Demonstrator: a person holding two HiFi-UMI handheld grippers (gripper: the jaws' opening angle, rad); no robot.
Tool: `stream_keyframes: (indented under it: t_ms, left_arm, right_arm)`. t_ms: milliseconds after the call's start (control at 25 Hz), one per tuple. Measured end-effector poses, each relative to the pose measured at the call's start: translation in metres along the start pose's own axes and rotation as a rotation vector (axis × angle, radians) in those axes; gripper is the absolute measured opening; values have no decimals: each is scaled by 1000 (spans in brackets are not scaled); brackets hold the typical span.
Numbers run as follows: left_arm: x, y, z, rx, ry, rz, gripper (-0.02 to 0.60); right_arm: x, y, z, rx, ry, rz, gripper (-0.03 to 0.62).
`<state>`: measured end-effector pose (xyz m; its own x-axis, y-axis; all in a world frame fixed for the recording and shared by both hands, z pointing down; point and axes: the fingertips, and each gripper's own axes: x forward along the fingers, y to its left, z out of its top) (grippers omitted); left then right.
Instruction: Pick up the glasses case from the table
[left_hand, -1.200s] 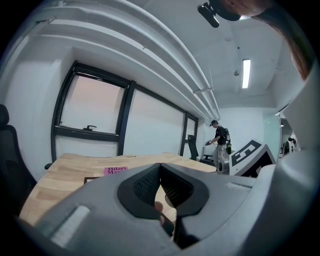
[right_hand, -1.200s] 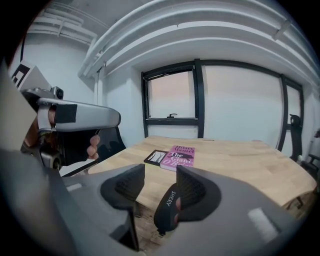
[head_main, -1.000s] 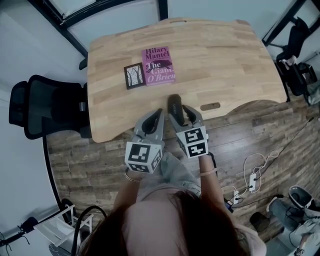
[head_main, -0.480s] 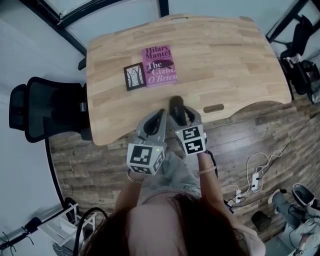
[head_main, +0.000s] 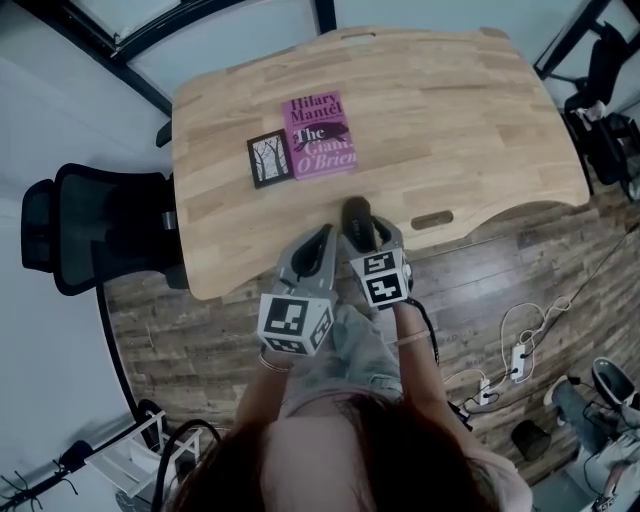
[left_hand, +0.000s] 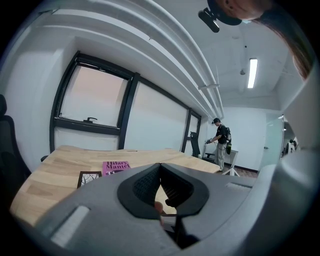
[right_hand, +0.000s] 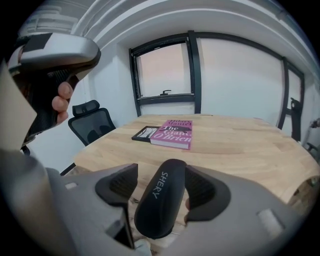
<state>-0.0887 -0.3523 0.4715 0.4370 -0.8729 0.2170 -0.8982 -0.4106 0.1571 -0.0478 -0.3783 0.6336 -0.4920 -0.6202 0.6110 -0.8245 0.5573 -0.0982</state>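
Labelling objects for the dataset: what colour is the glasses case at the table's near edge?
The glasses case is black; the right gripper view shows it best.

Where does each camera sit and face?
Head view: on the head, facing steeply down at the table; left gripper, right gripper, forearms show.
Left gripper view: on the left gripper, facing across the table to the windows; its shut fingers show.
Right gripper view: on the right gripper, facing likewise; its fingers, just opening, flank the glasses case.
Shared: the pink book.

Grey left gripper (head_main: 320, 238), black-white marker cube (head_main: 295, 322)
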Motion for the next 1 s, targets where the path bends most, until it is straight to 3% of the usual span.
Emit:
stream_keyframes:
  t_ms: [720,1000]
  left_arm:
    - [11,10,-22,-33,52,-2,9]
    - [12,14,-27,-45,64,0,9]
  right_arm:
    - [38,-14,-32,73,109,-67,344]
    - [49,-13,-41,138,145,-54,357]
